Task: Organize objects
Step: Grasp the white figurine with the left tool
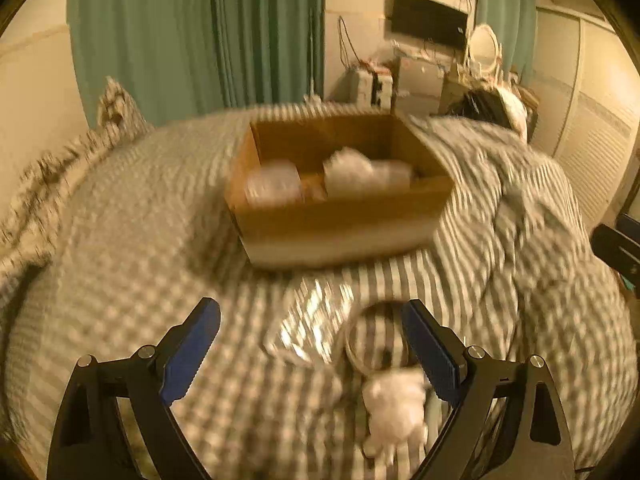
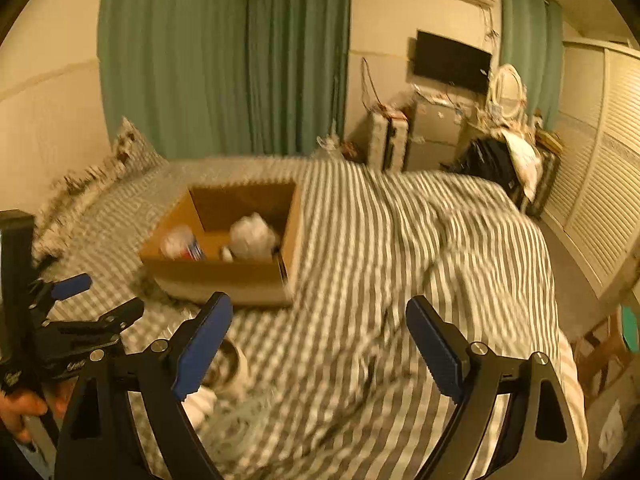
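Observation:
A brown cardboard box point(image 1: 340, 224) stands on the striped bed, holding white, blurred items point(image 1: 352, 174); it also shows in the right wrist view point(image 2: 224, 276). My left gripper point(image 1: 312, 336) is open and empty, low over the bed. Between its fingers lie a clear shiny wrapper point(image 1: 308, 328), a round ring-shaped object point(image 1: 376, 336) and a small white plush toy point(image 1: 396, 412) close to the right finger. My right gripper point(image 2: 320, 336) is open and empty above the bedspread. The left gripper point(image 2: 80, 320) appears at the left of the right wrist view, with the ring object point(image 2: 228, 364) beside it.
The striped bedspread point(image 2: 400, 240) is rumpled into a ridge on the right. Pillows point(image 2: 100, 176) lie at the far left by green curtains point(image 2: 224, 56). A TV point(image 2: 452, 60), cluttered furniture and a louvred wardrobe point(image 2: 600, 160) stand beyond the bed.

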Tool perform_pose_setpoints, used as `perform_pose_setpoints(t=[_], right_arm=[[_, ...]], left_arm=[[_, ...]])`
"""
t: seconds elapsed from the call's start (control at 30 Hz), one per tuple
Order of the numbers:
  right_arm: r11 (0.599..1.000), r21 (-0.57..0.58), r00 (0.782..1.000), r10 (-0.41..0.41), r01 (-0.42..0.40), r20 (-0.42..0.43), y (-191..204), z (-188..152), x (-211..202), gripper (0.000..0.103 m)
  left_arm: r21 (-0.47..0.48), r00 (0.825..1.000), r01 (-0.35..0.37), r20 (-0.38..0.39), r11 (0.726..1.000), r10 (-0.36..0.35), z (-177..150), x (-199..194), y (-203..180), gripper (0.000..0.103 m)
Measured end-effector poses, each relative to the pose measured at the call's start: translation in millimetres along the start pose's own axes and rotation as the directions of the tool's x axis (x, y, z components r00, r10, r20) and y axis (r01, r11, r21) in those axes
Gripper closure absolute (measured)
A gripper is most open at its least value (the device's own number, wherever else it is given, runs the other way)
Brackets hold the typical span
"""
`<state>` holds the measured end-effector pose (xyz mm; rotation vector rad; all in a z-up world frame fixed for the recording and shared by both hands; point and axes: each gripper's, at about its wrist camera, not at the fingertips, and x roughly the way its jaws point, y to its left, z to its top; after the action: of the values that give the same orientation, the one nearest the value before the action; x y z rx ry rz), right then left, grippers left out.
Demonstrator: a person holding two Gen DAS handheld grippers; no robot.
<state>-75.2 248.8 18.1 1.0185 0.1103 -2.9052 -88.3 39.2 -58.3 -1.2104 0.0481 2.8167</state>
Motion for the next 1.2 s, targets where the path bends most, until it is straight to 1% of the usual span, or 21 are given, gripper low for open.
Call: perform_pose_setpoints(t=[0.07,0.17,0.2,0.27,0.33,0.4,0.43,0.47,0.5,0.53,0.6,0.67,0.77,0.83,0.9,0.97,1.13,1.2], right_arm=[[1.000,0.008,0.999,-0.005,0.005,-0.039,3.3,-19.0,10.5,0.014],[1.000,0.000,0.993,-0.002,0.002,-0.116,8.7,-43.6,31.9,0.014],[1.000,-0.010,0.991,-0.008,0.007,-0.137,11.4,-49.8,39.8,0.014],[1.000,-0.019,0.986,-0.026,0.023,-0.164,11.4,-58.2,48.7,0.014],[1.000,-0.010,0.982,-0.026,0.025,-0.188,10.9,-63.9,57.0,0.014],[1.000,-0.017,0.979,-0.025,0.022,-0.203,12.9,-67.1,61.6,0.014],[0.999,-0.024,0.978,-0.029,0.024,-0.206,14.7,-68.3,62.3,0.014],[0.999,-0.031,0.978,-0.031,0.025,-0.207,17.4,-69.3,62.4,0.014],[0.999,-0.036,0.977,-0.029,0.022,-0.211,19.5,-70.3,62.9,0.014],[0.999,-0.037,0.976,-0.026,0.019,-0.215,20.4,-70.4,63.5,0.014],[0.999,-0.039,0.975,-0.022,0.014,-0.222,22.6,-71.3,64.0,0.014],[0.999,-0.037,0.972,-0.011,0.002,-0.233,24.8,-73.3,64.7,0.014],[0.999,-0.013,0.962,0.032,-0.036,-0.271,29.2,-76.7,67.1,0.014],[0.999,-0.014,0.956,0.047,-0.053,-0.291,36.3,-80.9,69.5,0.014],[0.998,-0.051,0.950,0.030,-0.048,-0.311,47.6,-86.0,74.0,0.014],[0.996,-0.067,0.944,0.030,-0.055,-0.329,55.6,-90.2,78.9,0.014],[0.993,-0.091,0.920,0.034,-0.076,-0.390,71.9,-100.2,95.0,0.014],[0.991,-0.080,0.911,0.068,-0.110,-0.406,77.7,-102.2,99.0,0.014]], left_arm=[[0.025,0.999,0.025,-0.047,0.999,-0.024,-19.5,14.4,-8.7,0.008],[0.072,0.997,-0.002,-0.074,0.997,0.007,-44.8,29.7,-20.9,0.008],[0.081,0.995,0.007,-0.095,0.997,0.001,-50.7,34.3,-23.7,0.008],[0.065,0.993,0.066,-0.100,0.996,-0.059,-59.9,37.9,-26.4,0.008],[0.068,0.991,0.086,-0.110,0.994,-0.078,-62.2,40.4,-29.8,0.008],[0.093,0.988,0.102,-0.123,0.990,-0.090,-65.7,43.5,-35.6,0.012],[0.107,0.984,0.123,-0.144,0.987,-0.107,-69.6,47.0,-38.5,0.021],[0.111,0.978,0.148,-0.167,0.983,-0.129,-72.5,50.9,-40.1,0.028],[0.106,0.971,0.171,-0.188,0.980,-0.149,-74.9,54.5,-40.3,0.046],[0.096,0.962,0.197,-0.209,0.976,-0.174,-76.3,57.9,-39.6,0.054],[0.088,0.964,0.200,-0.198,0.976,-0.180,-74.9,54.0,-37.4,0.054],[0.099,0.972,0.182,-0.167,0.978,-0.164,-71.0,43.6,-34.8,0.054],[0.093,0.980,0.168,-0.127,0.981,-0.156,-66.9,27.8,-23.7,0.054],[0.073,0.981,0.161,-0.117,0.984,-0.152,-64.1,20.2,-13.4,0.054],[0.065,0.984,0.151,-0.110,0.986,-0.143,-61.1,17.1,-5.7,0.054],[0.061,0.988,0.122,-0.101,0.991,-0.115,-60.0,16.0,2.5,0.054],[0.025,0.991,0.091,-0.098,0.995,-0.089,-58.2,16.8,20.7,0.054],[0.018,0.992,0.087,-0.096,0.996,-0.085,-57.9,17.2,24.0,0.054]])
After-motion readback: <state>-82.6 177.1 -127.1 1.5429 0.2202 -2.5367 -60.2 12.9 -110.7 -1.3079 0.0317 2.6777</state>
